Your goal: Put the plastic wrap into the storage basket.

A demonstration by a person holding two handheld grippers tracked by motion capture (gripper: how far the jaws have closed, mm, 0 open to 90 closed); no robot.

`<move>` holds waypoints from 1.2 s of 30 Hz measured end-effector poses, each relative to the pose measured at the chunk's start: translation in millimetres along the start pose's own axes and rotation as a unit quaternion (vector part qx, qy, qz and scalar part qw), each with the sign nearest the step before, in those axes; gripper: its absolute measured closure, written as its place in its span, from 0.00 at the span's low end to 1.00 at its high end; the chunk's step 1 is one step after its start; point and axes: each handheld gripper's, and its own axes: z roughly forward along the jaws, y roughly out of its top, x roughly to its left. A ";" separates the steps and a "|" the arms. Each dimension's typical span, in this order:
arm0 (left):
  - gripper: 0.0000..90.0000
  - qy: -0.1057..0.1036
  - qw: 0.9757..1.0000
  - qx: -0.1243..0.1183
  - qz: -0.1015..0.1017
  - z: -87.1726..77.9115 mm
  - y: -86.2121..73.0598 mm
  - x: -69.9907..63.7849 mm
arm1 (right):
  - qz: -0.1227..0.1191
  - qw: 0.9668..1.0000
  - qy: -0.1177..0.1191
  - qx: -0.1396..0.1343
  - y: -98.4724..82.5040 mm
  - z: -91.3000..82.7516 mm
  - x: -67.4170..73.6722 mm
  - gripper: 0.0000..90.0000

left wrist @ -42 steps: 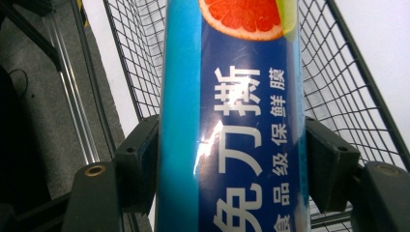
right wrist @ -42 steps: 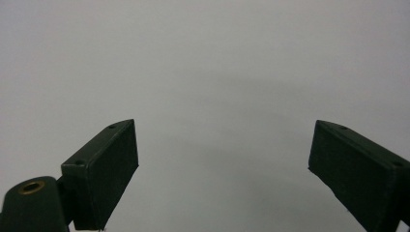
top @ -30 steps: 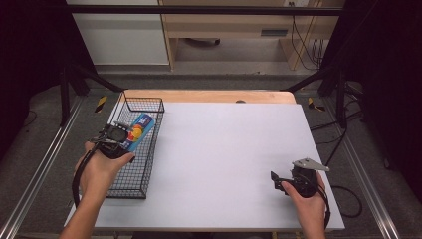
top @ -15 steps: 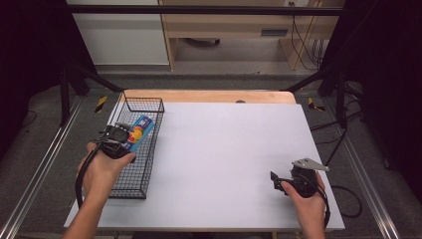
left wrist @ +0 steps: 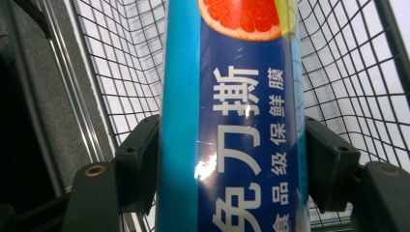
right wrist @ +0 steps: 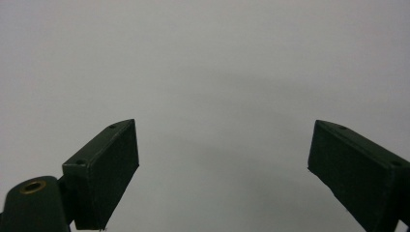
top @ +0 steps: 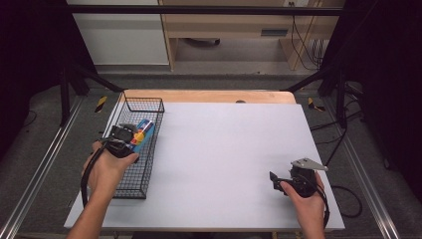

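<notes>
In the high view, the left gripper (top: 130, 137) is over the wire basket (top: 130, 186) at the left side of the white table (top: 224, 164), and it holds a blue box of cling film (top: 143, 133) inside the basket. The right gripper (top: 275, 180) rests near the right front corner, well apart.

In the left gripper view, both jaws press the long sides of the blue box (left wrist: 232, 125). It looks light and stiff, with glossy, maybe slippery cardboard; a hold at the middle seems best.

In the right gripper view, the jaws stand wide apart and hold nothing.
</notes>
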 end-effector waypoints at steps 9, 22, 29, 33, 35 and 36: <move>0.35 -0.001 1.000 0.016 0.004 6.9 0.9 -0.9 | -0.001 1.000 0.001 0.002 0.0 0.5 0.6 0.12; 0.35 0.001 1.000 0.027 0.010 9.4 2.8 -2.3 | -0.001 1.000 0.002 0.002 0.1 0.6 0.8 0.12; 0.35 0.001 0.999 0.037 0.015 10.3 4.2 -2.6 | 0.000 1.000 0.003 0.002 0.3 0.6 0.9 0.12; 0.35 0.003 0.999 0.039 0.017 10.7 4.6 -3.7 | -0.001 1.000 0.001 0.003 0.1 1.1 1.1 0.12; 0.35 0.003 0.999 0.038 0.017 10.7 4.6 -3.6 | 0.000 1.000 0.001 0.003 0.2 1.1 1.1 0.12; 0.35 0.004 0.999 0.037 0.017 10.8 4.3 -3.7 | -0.001 1.000 0.003 0.002 0.3 0.6 0.8 0.12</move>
